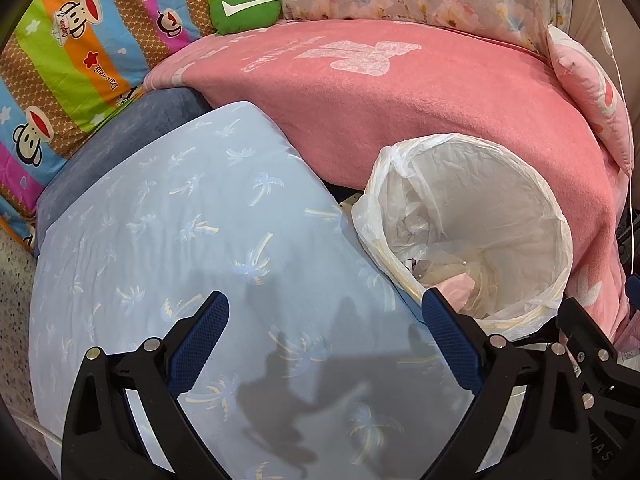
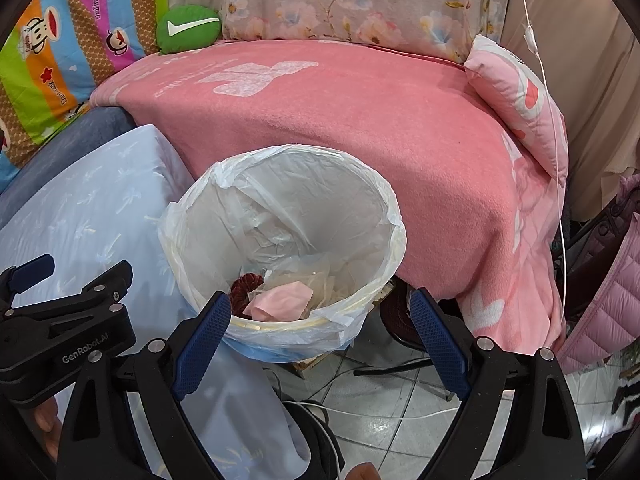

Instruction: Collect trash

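A pink blanket (image 2: 360,128) covers the bed behind everything, with a flowered cloth (image 2: 340,0) hanging at its back and a striped cartoon quilt (image 1: 68,60) off to the left. In front of it lies a pale blue cushion (image 1: 200,240) printed with palm trees, resting on a darker blue cushion (image 1: 132,120). A small pink pillow (image 2: 516,96) sits at the blanket's right edge, and a green plush (image 2: 188,28) with a white tick mark sits at its back left corner.

The trash bin (image 2: 396,240), lined with a white plastic bag (image 2: 320,184), stands between the blue cushion and the draped blanket, touching both. In it lie a pink scrap (image 2: 280,300), a dark red frilly thing (image 2: 244,288) and crumpled clear plastic; the rest of its contents are hard to make out.

The left gripper (image 1: 324,308) hangs over the blue cushion just beside the bin, its fingers spread wide and holding nothing. The right gripper (image 2: 320,308) hangs at the bin's near rim, fingers likewise spread and empty, one on either side of the rim.

White cords (image 2: 380,412) trail over the tiled floor (image 2: 400,432) below. The bin's base is hidden by the cushion and the fingers.
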Demonstrator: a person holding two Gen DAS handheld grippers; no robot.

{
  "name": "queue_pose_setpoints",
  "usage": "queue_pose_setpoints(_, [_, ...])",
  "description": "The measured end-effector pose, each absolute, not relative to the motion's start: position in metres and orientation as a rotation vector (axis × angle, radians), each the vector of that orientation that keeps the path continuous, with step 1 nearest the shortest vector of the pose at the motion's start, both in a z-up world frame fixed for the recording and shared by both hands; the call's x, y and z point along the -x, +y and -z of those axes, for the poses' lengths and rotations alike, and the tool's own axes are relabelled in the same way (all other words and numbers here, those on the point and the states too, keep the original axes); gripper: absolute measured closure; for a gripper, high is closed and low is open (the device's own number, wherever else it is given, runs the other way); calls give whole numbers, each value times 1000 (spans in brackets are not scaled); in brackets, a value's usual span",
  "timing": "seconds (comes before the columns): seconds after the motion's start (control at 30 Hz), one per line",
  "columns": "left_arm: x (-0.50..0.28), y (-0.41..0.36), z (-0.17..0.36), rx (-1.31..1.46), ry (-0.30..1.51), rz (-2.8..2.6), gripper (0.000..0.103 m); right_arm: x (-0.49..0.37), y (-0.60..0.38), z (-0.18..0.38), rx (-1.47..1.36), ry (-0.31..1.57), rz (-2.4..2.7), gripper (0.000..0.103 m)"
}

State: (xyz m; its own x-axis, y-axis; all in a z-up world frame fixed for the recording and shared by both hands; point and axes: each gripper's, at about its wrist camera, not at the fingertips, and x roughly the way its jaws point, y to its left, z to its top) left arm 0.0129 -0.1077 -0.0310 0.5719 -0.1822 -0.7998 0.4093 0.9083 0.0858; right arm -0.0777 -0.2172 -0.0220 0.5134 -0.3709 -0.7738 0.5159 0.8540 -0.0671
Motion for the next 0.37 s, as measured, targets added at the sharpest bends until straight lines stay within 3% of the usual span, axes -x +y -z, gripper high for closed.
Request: queue_pose_setpoints(0.37, [-16, -107, 34, -271, 910, 376, 10, 75, -219, 21, -188, 886, 537, 15])
